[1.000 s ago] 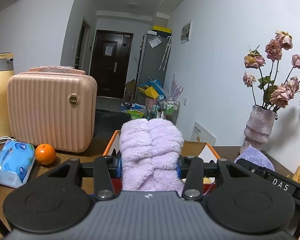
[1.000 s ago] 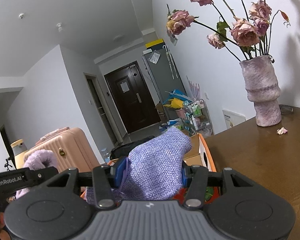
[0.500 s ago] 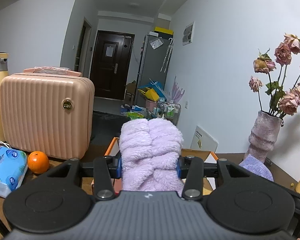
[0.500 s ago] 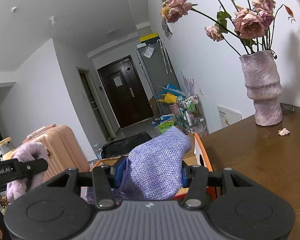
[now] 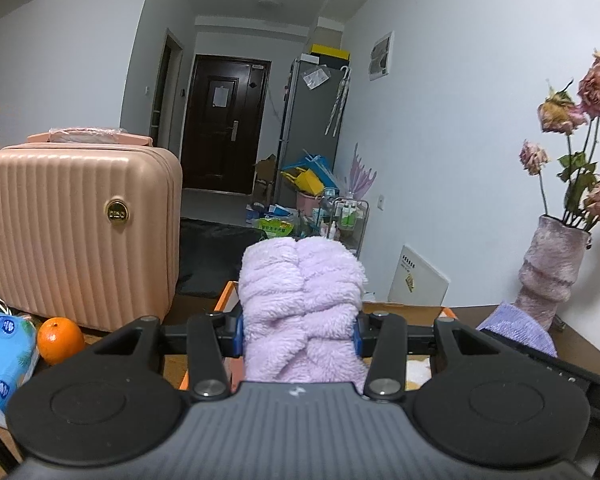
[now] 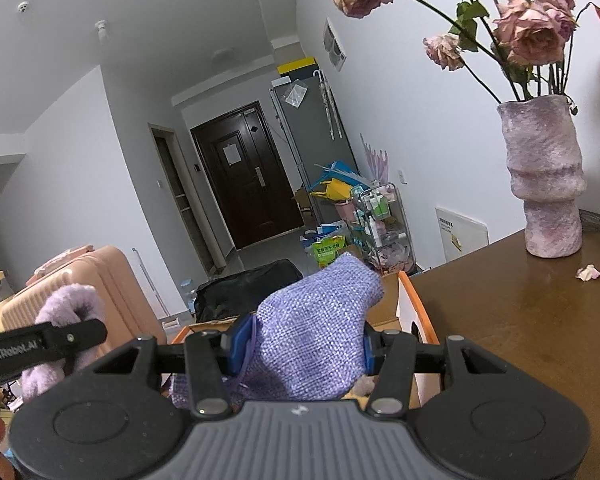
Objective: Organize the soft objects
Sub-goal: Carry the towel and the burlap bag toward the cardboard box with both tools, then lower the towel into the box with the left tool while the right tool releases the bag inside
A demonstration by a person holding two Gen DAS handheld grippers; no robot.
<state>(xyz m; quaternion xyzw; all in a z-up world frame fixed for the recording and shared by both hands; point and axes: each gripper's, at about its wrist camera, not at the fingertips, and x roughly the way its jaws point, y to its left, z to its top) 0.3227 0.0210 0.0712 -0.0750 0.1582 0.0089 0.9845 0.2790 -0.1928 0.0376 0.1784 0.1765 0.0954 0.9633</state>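
Two grippers (image 5: 299, 330) (image 6: 300, 346) grip cloths over box rim (image 6: 414, 300)

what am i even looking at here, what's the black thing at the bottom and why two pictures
Each picture comes from a camera on a hand-held two-finger gripper; the black shape at the bottom is the tool's own body. No robot: a person holds one in each hand. The left gripper is shut on a fluffy pale lilac cloth. The right gripper is shut on a woven purple fabric pouch. Ahead is an open cardboard box with orange edges on a brown wooden table. Also there: a ribbed pink suitcase, an orange, a blue tissue pack, and a mottled pink vase of dried roses.
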